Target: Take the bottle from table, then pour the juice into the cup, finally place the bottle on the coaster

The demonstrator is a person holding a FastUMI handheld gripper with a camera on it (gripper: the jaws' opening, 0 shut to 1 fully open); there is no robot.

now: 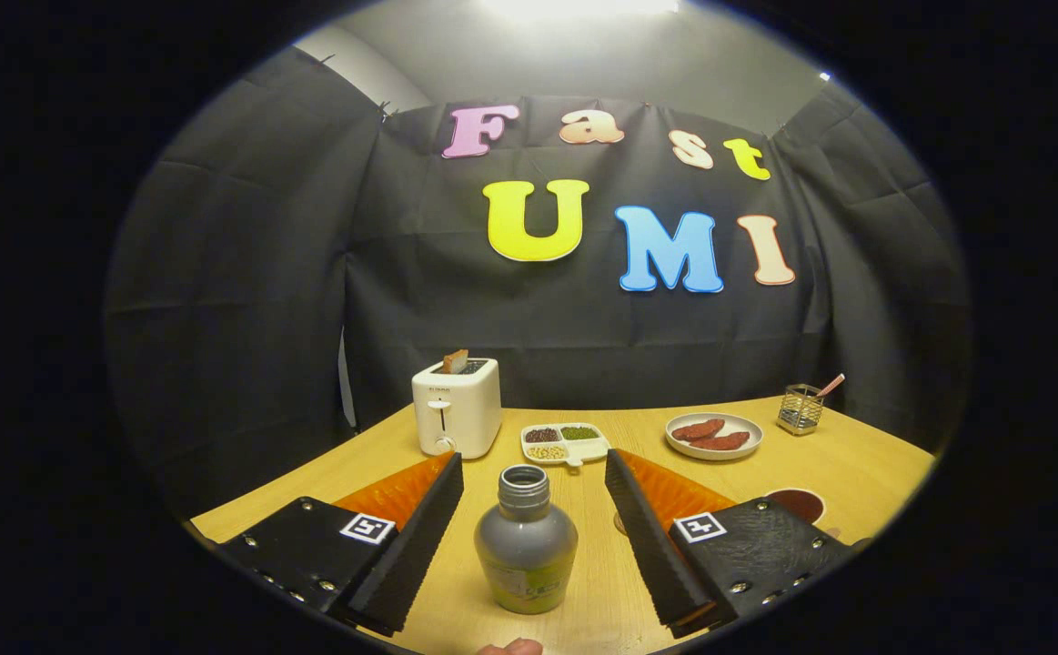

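Gripper (pixel 533 528) fingers stand spread wide on either side of the bottle (pixel 526 553), touching neither side, so no grasp is made and every stage of the task remains. On the table (pixel 856 455), the bottle stands upright and uncapped between the fingers. A dark round item, apparently the cup or coaster (pixel 800 503), lies past the right finger.

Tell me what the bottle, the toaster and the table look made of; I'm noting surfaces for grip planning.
The bottle, standing uncapped between the open jaws of the gripper, looks like translucent plastic, smooth with a soft sheen, though glass cannot be ruled out. The toaster seems white moulded plastic, matte to satin. The table shows a light wood grain, probably laminate or veneer, with low gloss.
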